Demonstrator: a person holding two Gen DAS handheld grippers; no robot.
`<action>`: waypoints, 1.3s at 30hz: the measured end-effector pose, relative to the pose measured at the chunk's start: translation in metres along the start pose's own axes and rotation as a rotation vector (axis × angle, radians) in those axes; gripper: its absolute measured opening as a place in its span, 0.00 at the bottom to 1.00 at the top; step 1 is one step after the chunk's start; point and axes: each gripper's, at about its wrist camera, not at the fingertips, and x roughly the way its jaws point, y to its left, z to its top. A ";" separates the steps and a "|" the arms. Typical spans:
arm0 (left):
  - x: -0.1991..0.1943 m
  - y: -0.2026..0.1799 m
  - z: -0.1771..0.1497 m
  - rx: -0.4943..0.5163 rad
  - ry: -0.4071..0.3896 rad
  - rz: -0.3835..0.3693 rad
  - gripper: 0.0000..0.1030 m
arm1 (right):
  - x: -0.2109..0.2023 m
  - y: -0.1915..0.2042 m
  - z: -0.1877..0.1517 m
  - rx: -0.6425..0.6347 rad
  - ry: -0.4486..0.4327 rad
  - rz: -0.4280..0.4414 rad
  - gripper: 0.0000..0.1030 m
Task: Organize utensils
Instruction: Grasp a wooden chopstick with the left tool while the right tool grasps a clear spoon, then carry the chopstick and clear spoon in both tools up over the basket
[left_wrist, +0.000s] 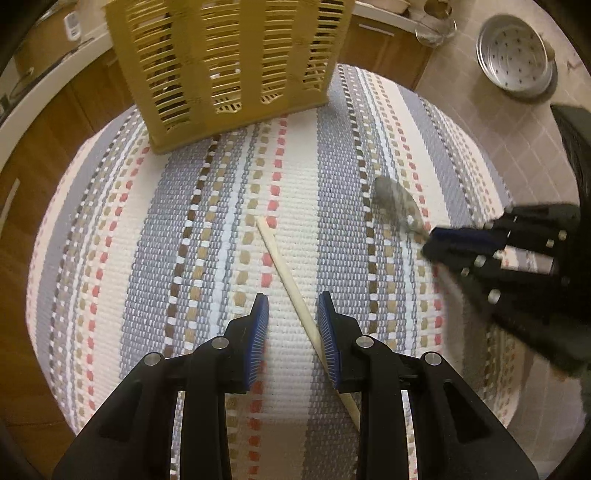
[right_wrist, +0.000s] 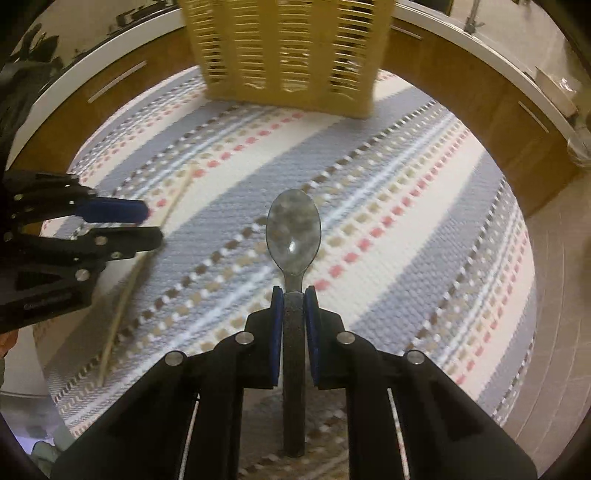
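Observation:
A pale wooden chopstick (left_wrist: 284, 277) lies on the striped cloth and runs between my left gripper's fingers. My left gripper (left_wrist: 293, 301) is open around it, low over the cloth. It also shows in the right wrist view (right_wrist: 147, 223), with the chopstick (right_wrist: 125, 302) beside it. My right gripper (right_wrist: 293, 295) is shut on the handle of a grey speckled spoon (right_wrist: 293, 225), bowl pointing forward. In the left wrist view the right gripper (left_wrist: 432, 243) holds the spoon (left_wrist: 399, 203) at the right. A yellow slotted utensil basket (left_wrist: 229, 62) stands at the far edge of the cloth; it also shows in the right wrist view (right_wrist: 288, 51).
The striped woven cloth (left_wrist: 147, 258) covers a round table. Wooden cabinets with a white counter (right_wrist: 110, 48) curve behind it. A perforated metal pan (left_wrist: 517, 55) and a metal ladle (left_wrist: 436, 29) sit on the tiled floor at the far right.

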 end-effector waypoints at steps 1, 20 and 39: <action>0.001 -0.003 0.001 0.015 0.003 0.020 0.25 | 0.000 -0.003 -0.001 0.011 0.003 0.012 0.10; 0.002 0.033 0.008 -0.030 0.061 -0.072 0.06 | 0.014 0.002 0.025 0.008 0.144 0.104 0.29; -0.016 0.021 0.017 -0.017 -0.092 -0.004 0.03 | -0.005 0.008 0.026 -0.015 0.006 0.077 0.10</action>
